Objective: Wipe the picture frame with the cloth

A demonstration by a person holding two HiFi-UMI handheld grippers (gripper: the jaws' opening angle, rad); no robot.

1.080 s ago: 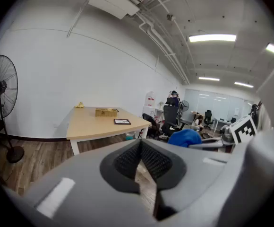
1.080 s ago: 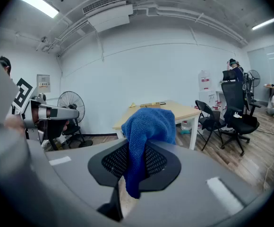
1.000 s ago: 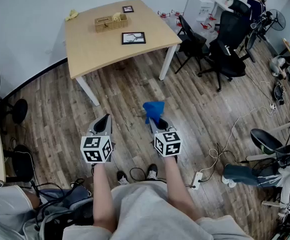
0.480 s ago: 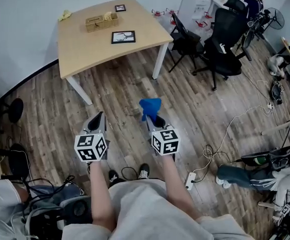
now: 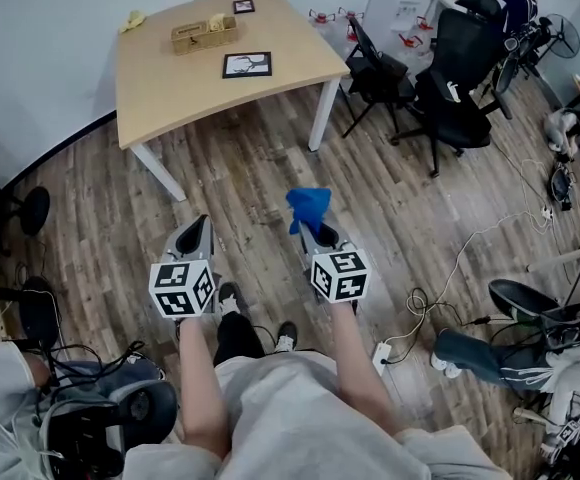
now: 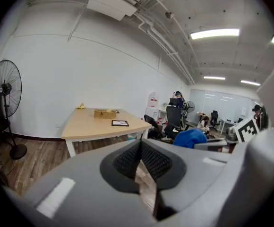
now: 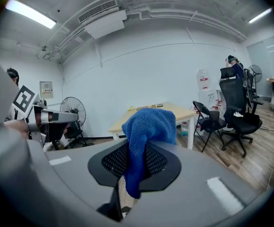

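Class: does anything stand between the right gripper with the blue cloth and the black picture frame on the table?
Nothing visible does. Between the right gripper, shut on the blue terry cloth, and the black picture frame flat on the light wooden table lie only plank floor and bare tabletop.

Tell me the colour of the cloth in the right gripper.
Blue. The cloth shows best in the right gripper view.

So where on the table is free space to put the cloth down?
The front left of the table, between the picture frame and the left edge, is bare. So is the strip right of it. The back is crowded: wooden box, small frame, yellow item.
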